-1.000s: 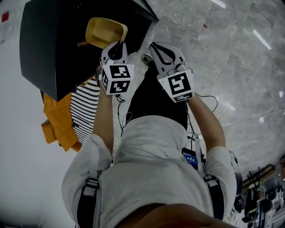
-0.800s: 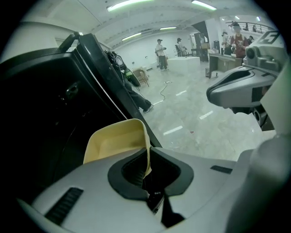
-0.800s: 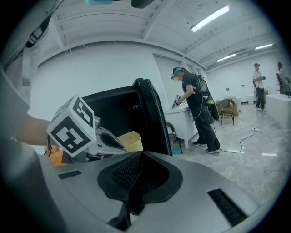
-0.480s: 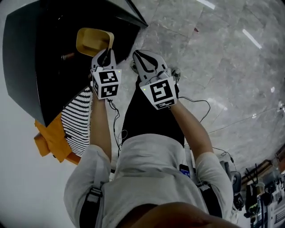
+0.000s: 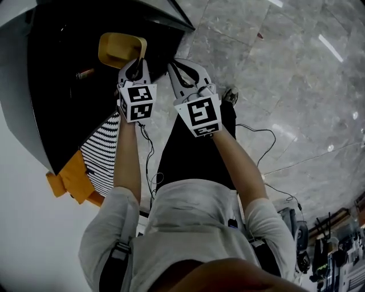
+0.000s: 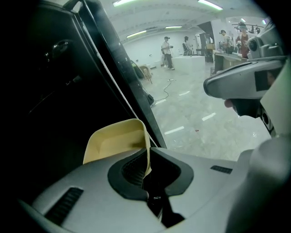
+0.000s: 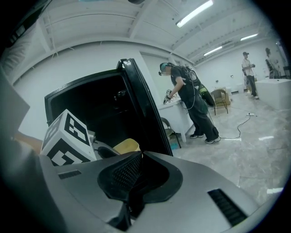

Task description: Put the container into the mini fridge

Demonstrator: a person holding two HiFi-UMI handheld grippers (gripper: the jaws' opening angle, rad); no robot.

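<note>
A shallow yellow container (image 5: 121,48) hangs in front of the dark inside of the mini fridge (image 5: 63,74). My left gripper (image 5: 136,67) is shut on its near rim. In the left gripper view the container (image 6: 116,143) juts out past the closed jaws, its rim pinched between them. My right gripper (image 5: 178,69) is shut with nothing in it, just right of the left one, by the edge of the open fridge door (image 5: 171,17). In the right gripper view the container (image 7: 127,145) and the left gripper's marker cube (image 7: 68,136) show before the black fridge opening (image 7: 97,113).
A striped cloth (image 5: 102,151) and orange fabric (image 5: 71,177) lie below the fridge at the left. Grey marble floor (image 5: 285,85) spreads to the right, with a cable (image 5: 256,131) across it. People stand far off in the room (image 6: 167,52), one near a white table (image 7: 191,100).
The container has stayed in the left gripper at the fridge opening. The right gripper has shifted left, closer to the left gripper and the door edge. The view has tilted slightly.
</note>
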